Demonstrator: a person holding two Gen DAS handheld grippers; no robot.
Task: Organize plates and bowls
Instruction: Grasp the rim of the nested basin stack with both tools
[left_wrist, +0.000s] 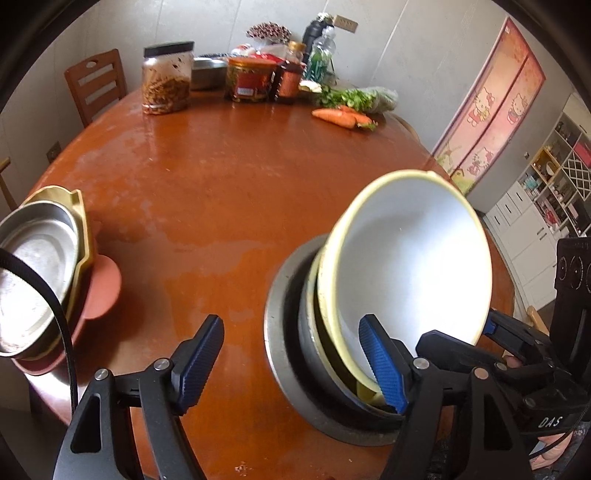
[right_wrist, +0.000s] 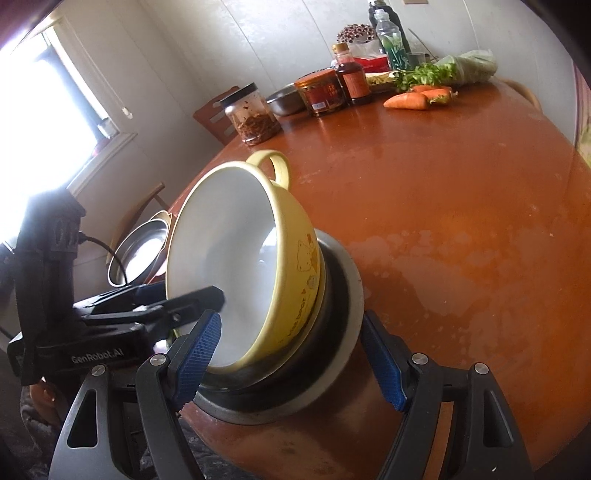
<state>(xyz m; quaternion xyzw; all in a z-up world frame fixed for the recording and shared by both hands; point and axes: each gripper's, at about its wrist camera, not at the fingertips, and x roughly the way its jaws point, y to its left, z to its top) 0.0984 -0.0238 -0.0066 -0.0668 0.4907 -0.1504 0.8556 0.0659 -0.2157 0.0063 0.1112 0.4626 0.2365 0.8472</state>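
A yellow bowl (left_wrist: 410, 266) with a white inside and a loop handle (right_wrist: 273, 166) stands tilted on its side in a steel bowl (left_wrist: 291, 362) at the round table's near edge; it also shows in the right wrist view (right_wrist: 236, 258). My left gripper (left_wrist: 295, 365) is open, its right finger inside the yellow bowl's rim. My right gripper (right_wrist: 291, 362) is open, its fingers on either side of the steel bowl (right_wrist: 332, 369). A stack of a steel dish (left_wrist: 29, 273), a yellow dish and a pink plate (left_wrist: 103, 291) sits at the left.
The brown wooden table (left_wrist: 221, 177) carries jars (left_wrist: 168, 79), a sauce bottle (left_wrist: 291, 72), a steel basin (left_wrist: 208, 72), greens and carrots (left_wrist: 343, 116) along its far edge. Wooden chairs (left_wrist: 98, 83) stand behind. A window (right_wrist: 48, 110) is bright at the left.
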